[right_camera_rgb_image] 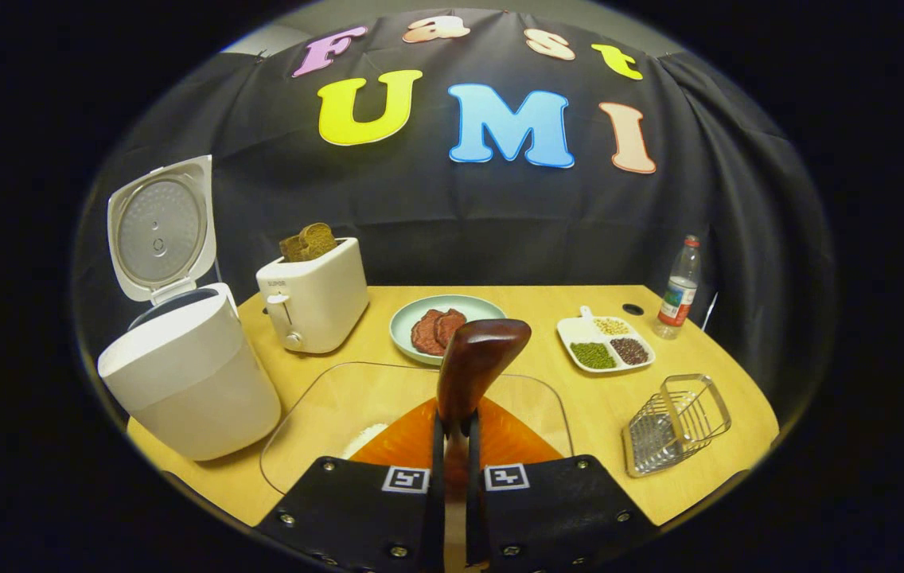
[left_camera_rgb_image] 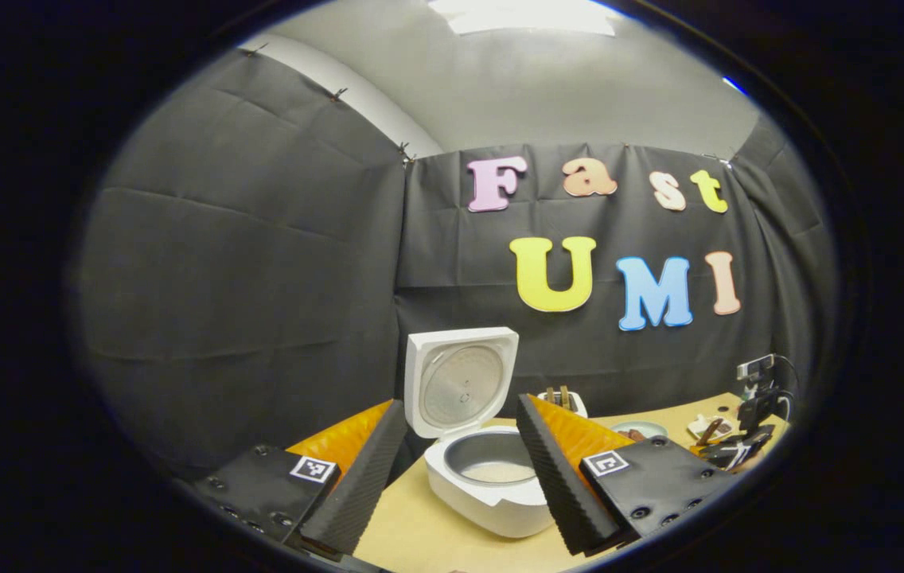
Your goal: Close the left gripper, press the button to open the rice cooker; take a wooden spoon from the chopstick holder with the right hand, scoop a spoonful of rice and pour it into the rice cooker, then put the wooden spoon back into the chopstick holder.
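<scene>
On the wooden surface (right_camera_rgb_image: 547, 298): white toaster (right_camera_rgb_image: 310, 298) with dark bread, green plate (right_camera_rgb_image: 444, 322) of reddish slices, divided dish (right_camera_rgb_image: 605, 342) of beans, plastic bottle (right_camera_rgb_image: 680, 288), wire basket (right_camera_rgb_image: 675, 422). White rice cooker (right_camera_rgb_image: 189, 374) at left, lid raised, pale rice seemingly in its grey pot (left_camera_rgb_image: 492, 461). Clear, rounded glass bowl (right_camera_rgb_image: 325, 414) just ahead. Right tongs (right_camera_rgb_image: 452, 446) clamped narrowly on a glossy wooden spoon (right_camera_rgb_image: 476, 366); left tongs (left_camera_rgb_image: 460, 469) spread wide, empty, framing the cooker.
</scene>
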{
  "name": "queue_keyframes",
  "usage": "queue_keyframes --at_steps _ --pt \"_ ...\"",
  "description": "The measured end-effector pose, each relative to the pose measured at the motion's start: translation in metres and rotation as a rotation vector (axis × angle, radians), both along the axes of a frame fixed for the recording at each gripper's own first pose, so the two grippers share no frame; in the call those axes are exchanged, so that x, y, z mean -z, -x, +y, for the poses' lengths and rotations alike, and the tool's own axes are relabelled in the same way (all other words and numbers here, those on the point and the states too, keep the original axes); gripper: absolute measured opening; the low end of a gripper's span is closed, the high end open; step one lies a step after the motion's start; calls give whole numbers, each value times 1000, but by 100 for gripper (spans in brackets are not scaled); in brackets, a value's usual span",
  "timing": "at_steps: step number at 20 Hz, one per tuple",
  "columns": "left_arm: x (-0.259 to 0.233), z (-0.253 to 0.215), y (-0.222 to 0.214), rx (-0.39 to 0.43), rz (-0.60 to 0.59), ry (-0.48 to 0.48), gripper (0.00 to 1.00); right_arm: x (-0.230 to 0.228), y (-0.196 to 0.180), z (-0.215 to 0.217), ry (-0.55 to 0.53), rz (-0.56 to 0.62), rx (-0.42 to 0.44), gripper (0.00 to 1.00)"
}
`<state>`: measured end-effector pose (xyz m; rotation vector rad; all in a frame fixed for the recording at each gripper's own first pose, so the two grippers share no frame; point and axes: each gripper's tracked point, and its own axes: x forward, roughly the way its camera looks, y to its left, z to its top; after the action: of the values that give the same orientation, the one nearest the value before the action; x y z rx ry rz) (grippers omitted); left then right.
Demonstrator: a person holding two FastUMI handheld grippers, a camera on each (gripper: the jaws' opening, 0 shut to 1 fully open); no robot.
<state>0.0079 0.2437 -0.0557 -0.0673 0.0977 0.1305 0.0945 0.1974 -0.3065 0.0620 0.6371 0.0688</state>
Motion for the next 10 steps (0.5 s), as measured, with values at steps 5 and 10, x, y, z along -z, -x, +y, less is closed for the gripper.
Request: queue_keyframes --at_steps 5,10 --pt "3 4 4 -6 4 3 97 3 6 14 -278 60 74 11" --pt "0 4 9 -8 -3 -3 100 10 4 5 -581 154 214 11"
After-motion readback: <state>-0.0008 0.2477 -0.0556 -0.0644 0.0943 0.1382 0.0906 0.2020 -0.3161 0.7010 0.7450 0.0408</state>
